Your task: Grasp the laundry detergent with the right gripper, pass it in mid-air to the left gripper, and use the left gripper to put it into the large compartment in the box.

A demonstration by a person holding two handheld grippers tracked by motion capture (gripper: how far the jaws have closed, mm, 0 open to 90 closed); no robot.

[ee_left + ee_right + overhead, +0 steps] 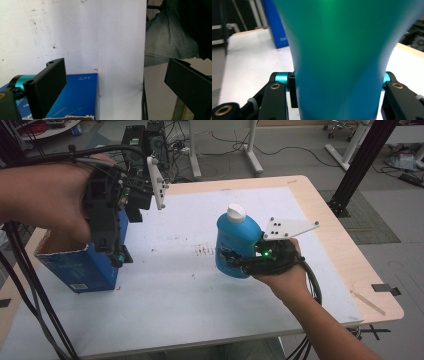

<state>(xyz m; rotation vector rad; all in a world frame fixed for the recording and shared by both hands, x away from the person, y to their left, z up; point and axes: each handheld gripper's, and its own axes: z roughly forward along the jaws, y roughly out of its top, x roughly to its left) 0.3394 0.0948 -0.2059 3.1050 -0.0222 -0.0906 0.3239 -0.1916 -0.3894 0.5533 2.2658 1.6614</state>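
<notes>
While clamped, blue bottle (337, 62) hides right gripper's (337, 100) pads.

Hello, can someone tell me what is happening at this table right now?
A person works with a gripper in each hand. The right gripper is shut on a blue bottle with a white cap, held upright over the white table. The left gripper, jaws open, is at the open top of a blue box standing at the left.
</notes>
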